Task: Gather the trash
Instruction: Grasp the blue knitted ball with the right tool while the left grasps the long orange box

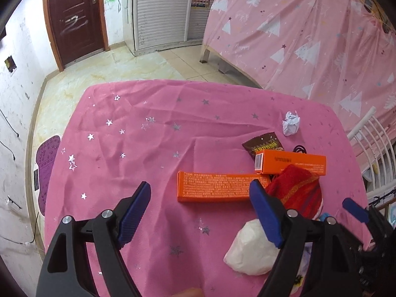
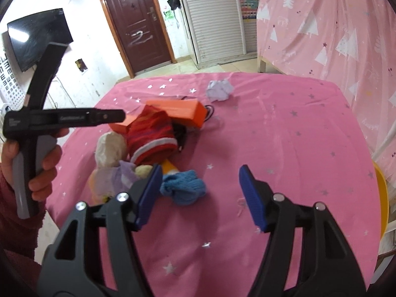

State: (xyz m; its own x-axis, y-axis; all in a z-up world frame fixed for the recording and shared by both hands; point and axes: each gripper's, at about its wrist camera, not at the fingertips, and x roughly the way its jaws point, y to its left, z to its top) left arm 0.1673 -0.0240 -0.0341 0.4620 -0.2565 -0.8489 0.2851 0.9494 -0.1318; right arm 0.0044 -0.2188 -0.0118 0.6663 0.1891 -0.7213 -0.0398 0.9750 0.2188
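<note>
Nothing looks picked up yet. Both the left claw (image 1: 200,212) and right claw (image 2: 200,195) are wide open and empty. The crumpled paper (image 2: 219,90) lies beyond the orange box (image 2: 188,110), with a snack wrapper (image 1: 264,146) beside it.

Looking like a home bedroom: pink tree-print bed curtain (image 1: 284,37) hanging beside a star-patterned tablecloth (image 1: 148,148), wall-mounted television (image 2: 39,37), brown entry door (image 2: 141,24).

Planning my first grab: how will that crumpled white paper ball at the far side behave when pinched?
The crumpled paper ball looks light and would probably crush somewhat between the pads. Its creased, irregular shape suggests it would skid on the pink tablecloth rather than roll far.
</note>
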